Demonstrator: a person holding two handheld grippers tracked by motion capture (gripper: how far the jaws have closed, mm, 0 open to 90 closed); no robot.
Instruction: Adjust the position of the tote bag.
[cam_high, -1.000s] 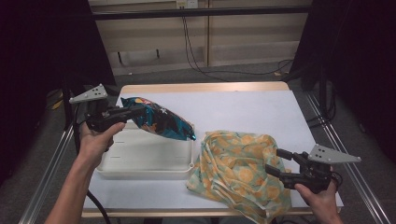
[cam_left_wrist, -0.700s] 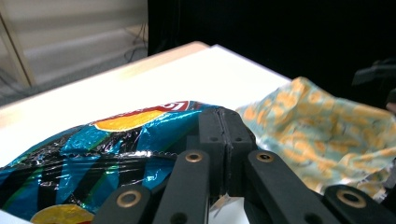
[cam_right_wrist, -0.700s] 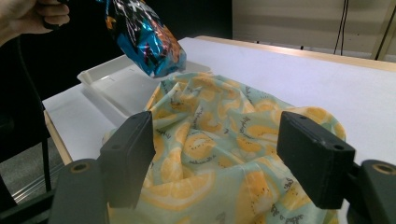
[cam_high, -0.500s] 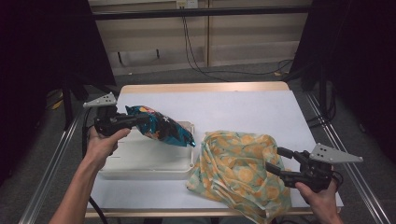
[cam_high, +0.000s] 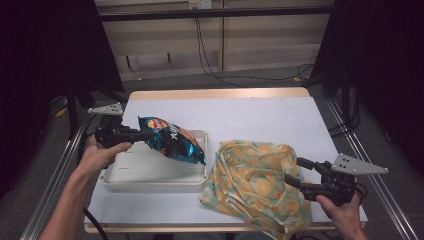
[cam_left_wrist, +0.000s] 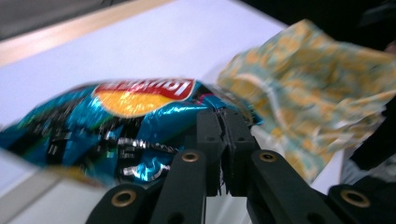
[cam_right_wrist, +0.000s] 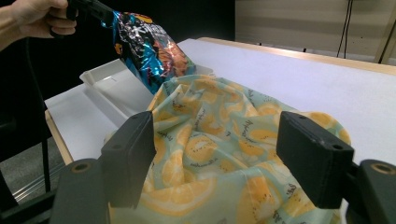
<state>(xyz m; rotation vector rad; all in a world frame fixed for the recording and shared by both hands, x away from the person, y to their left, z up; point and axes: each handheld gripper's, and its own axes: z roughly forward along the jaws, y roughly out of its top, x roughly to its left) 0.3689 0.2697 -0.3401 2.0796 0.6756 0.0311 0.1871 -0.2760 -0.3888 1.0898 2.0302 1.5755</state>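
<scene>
The left gripper (cam_high: 142, 134) pinched the top seam between its jaws, where the light, crinkly blue foil crisp bag (cam_high: 172, 141) held best, contents fragile.

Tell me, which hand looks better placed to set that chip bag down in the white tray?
Probably the left. The left gripper is already shut on the chip bag, held just above the white tray. The right gripper is open beside the orange-print cloth bag, away from the tray.
</scene>
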